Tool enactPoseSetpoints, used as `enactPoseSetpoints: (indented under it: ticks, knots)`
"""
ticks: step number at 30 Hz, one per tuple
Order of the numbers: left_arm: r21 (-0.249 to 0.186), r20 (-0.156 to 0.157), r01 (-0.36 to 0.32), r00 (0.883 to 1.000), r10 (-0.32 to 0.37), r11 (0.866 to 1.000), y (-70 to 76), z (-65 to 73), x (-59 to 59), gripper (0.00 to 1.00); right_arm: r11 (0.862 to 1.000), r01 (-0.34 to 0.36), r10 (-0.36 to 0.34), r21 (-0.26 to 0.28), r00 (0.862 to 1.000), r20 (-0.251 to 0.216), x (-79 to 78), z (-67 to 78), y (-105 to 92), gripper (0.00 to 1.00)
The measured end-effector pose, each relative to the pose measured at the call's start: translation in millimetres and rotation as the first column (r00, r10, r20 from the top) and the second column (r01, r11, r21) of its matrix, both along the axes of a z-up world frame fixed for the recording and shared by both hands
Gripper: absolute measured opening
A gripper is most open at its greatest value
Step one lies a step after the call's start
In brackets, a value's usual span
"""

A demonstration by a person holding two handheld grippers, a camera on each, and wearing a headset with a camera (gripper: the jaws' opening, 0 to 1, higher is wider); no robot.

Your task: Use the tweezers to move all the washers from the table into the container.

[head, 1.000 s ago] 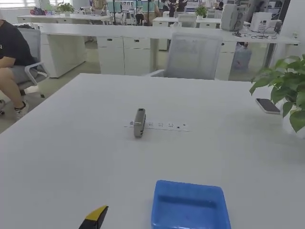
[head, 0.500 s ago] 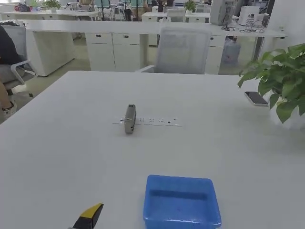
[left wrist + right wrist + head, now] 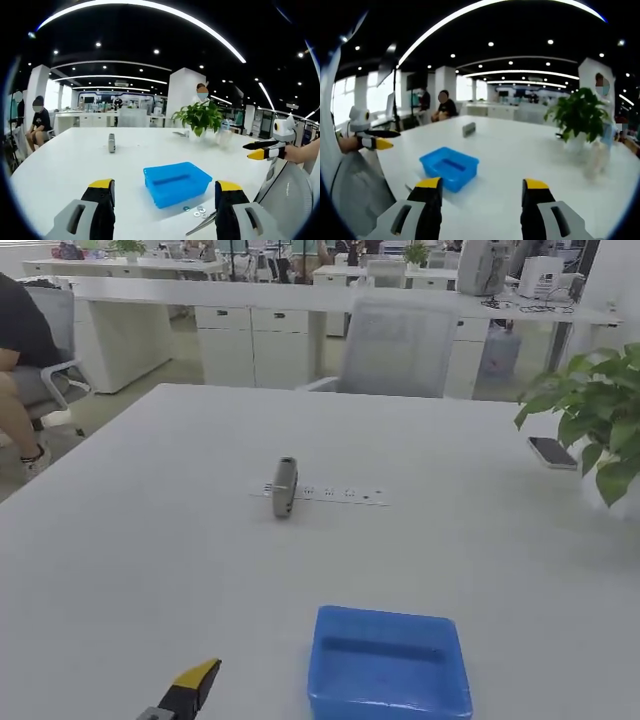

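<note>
1. Left gripper (image 3: 165,185): yellow-tipped jaws spread wide, nothing between them.
2. Right gripper (image 3: 482,183): yellow-tipped jaws spread wide, nothing between them.
3. Small silver metal washers (image 3: 200,210): a loose cluster on the white table (image 3: 130,570), just beside the blue rectangular plastic container (image 3: 176,182), outside its wall.
4. Thin grey metal tweezers (image 3: 201,225): lying on the table, near the washers.

The bench (image 3: 130,560) lies open left of the blue container (image 3: 390,665). A grey block (image 3: 285,486) and a socket strip (image 3: 343,495) sit mid-bench beyond it. A potted plant (image 3: 597,415) crowds the right edge.
</note>
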State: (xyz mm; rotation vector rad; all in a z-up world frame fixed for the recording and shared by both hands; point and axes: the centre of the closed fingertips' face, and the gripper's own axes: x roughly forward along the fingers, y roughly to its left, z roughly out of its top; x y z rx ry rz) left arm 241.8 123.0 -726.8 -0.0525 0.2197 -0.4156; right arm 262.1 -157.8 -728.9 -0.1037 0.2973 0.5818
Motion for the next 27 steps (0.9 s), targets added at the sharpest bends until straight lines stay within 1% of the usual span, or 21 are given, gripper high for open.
enactPoseSetpoints:
  ticks: [3,4,5,6,9,10,11,12,13,14,15,16,17,19,20,21,22,24,25,26,27]
  knots:
    - [-0.002,-0.004,-0.009,1.000,0.009,1.000,2.5,-0.7,0.5,0.84,1.000,-0.004,0.004,0.001,1.000,-0.007,0.0,-1.3,0.2,0.62]
    - [-0.003,-0.008,-0.006,1.000,0.006,1.000,2.2,-1.4,0.3,0.83,1.000,-0.011,0.011,0.003,1.000,-0.016,-0.8,-2.6,1.5,0.61]
    - [-0.021,-0.019,0.009,1.000,-0.009,1.000,-0.6,-2.4,-0.5,0.83,1.000,-0.018,0.018,0.005,1.000,-0.022,-1.6,-3.5,2.8,0.61]
    - [-0.028,-0.024,0.015,1.000,-0.015,0.999,-1.8,-2.7,-0.6,0.83,1.000,-0.021,0.021,0.007,0.999,-0.025,-1.9,-3.8,3.3,0.61]
    - [-0.021,-0.034,0.036,0.999,-0.037,0.999,-6.2,-4.7,-1.4,0.82,0.999,-0.026,0.027,0.036,0.999,-0.041,-2.3,-4.3,3.6,0.59]
    - [-0.017,-0.049,0.052,0.997,-0.053,0.999,-9.1,-7.0,-2.4,0.82,0.998,-0.035,0.038,0.051,0.999,-0.040,-3.0,-2.6,4.6,0.58]
    - [-0.016,-0.071,0.076,0.995,-0.077,0.997,-12.6,-10.7,-4.3,0.81,0.996,-0.049,0.052,0.071,0.998,-0.035,-4.3,0.6,7.1,0.56]
    - [-0.018,-0.119,0.116,0.986,-0.118,0.993,-18.2,-17.4,-8.8,0.80,0.993,-0.066,0.069,0.095,0.997,-0.031,-5.7,3.8,11.0,0.54]
    - [-0.019,-0.139,0.137,0.981,-0.138,0.990,-20.8,-20.3,-10.7,0.78,0.989,-0.088,0.093,0.118,0.995,-0.036,-8.3,6.6,16.1,0.53]
    - [-0.017,-0.151,0.171,0.974,-0.171,0.985,-25.1,-22.1,-13.0,0.77,0.989,-0.097,0.104,0.113,0.993,-0.053,-10.2,4.8,17.5,0.52]
    - [-0.015,-0.154,0.185,0.971,-0.185,0.983,-26.8,-22.5,-14.1,0.76,0.990,-0.103,0.109,0.095,0.992,-0.057,-10.3,2.7,19.3,0.52]
    - [-0.013,-0.158,0.221,0.963,-0.220,0.975,-31.4,-22.8,-17.7,0.75,0.990,-0.116,0.121,0.079,0.990,-0.066,-12.1,0.8,21.6,0.52]
    - [-0.006,-0.155,0.238,0.959,-0.236,0.971,-33.3,-23.1,-19.2,0.73,0.989,-0.132,0.136,0.063,0.988,-0.076,-14.4,-0.8,24.1,0.52]
    - [0.018,-0.201,0.269,0.944,-0.260,0.963,-35.1,-31.7,-25.2,0.70,0.985,-0.168,0.171,0.037,0.980,-0.106,-21.3,-1.5,35.7,0.52]
    - [0.031,-0.232,0.298,0.931,-0.283,0.954,-36.7,-36.1,-28.9,0.70,0.984,-0.172,0.175,0.038,0.978,-0.114,-22.7,-1.6,38.0,0.53]
    - [0.026,-0.244,0.334,0.916,-0.318,0.942,-40.5,-37.4,-32.2,0.69,0.983,-0.181,0.185,0.042,0.975,-0.127,-25.3,-1.9,42.9,0.54]
    - [0.005,-0.265,0.378,0.893,-0.363,0.926,-45.7,-39.1,-37.9,0.68,0.981,-0.190,0.193,0.037,0.971,-0.139,-28.0,-3.6,49.1,0.54]
    - [-0.024,-0.307,0.420,0.860,-0.407,0.907,-50.0,-43.6,-44.7,0.61,0.975,-0.222,0.218,-0.003,0.960,-0.177,-36.1,-12.9,60.4,0.52]
    - [-0.020,-0.336,0.453,0.836,-0.433,0.891,-51.6,-47.9,-48.9,0.58,0.962,-0.273,0.263,-0.028,0.946,-0.190,-42.6,-18.0,71.0,0.50]
    - [-0.003,-0.348,0.472,0.826,-0.443,0.882,-51.5,-50.8,-49.7,0.55,0.951,-0.304,0.289,-0.051,0.935,-0.204,-46.9,-22.2,77.2,0.48]
    - [0.015,-0.366,0.496,0.811,-0.457,0.868,-52.3,-54.5,-51.1,0.53,0.938,-0.339,0.316,-0.072,0.922,-0.224,-51.7,-27.7,85.7,0.45]
